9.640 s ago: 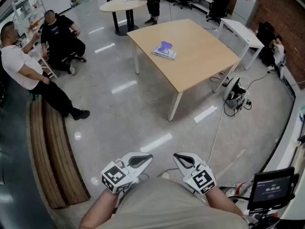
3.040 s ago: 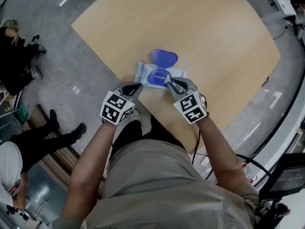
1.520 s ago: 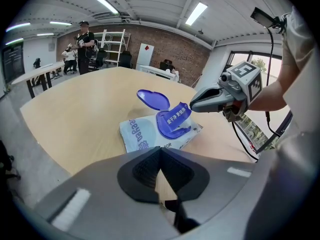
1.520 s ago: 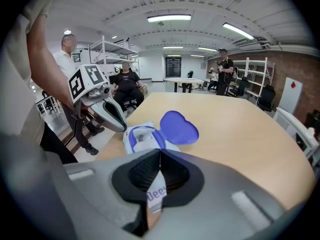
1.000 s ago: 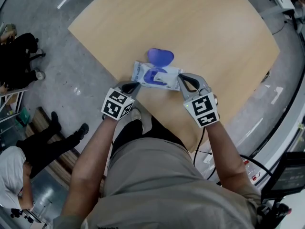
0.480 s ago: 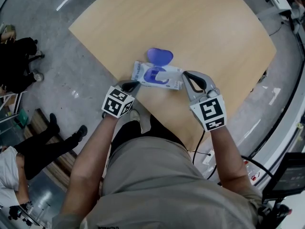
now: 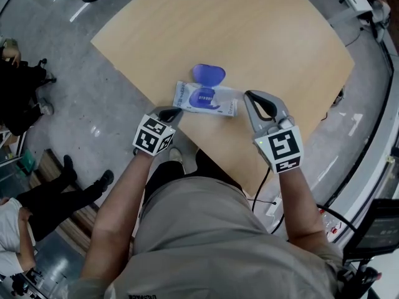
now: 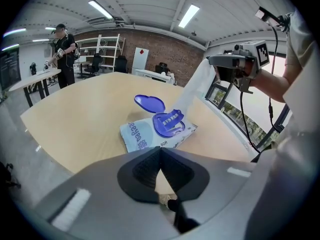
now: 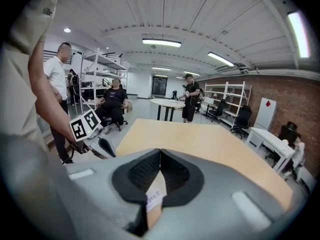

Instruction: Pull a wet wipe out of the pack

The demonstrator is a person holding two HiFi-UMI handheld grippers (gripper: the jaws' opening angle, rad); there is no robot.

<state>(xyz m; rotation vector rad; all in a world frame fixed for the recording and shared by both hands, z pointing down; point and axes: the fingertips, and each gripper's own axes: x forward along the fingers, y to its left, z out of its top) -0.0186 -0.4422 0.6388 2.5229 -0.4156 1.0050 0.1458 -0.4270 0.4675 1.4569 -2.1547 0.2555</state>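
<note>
Right gripper point(image 9: 160, 156) jaws pinched a thin white wet wipe point(image 8: 196, 85), stretched up from the flat white-and-blue plastic pack point(image 7: 219, 105), purple lid open, on the tan wooden counter point(image 7: 249, 30). Left gripper point(image 7: 173, 111) jaws were pressed together, empty, at the pack's 8 o'clock.

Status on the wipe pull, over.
Left gripper shut, empty, near pack. Right gripper shut on wet wipe, stretched up from pack's opening. Nothing in the way.

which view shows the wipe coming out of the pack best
Left gripper view: the white wet wipe runs from the white pack with the blue flip lid up to the right gripper. The head view hardly shows it; the right gripper view does not show it clearly.
</note>
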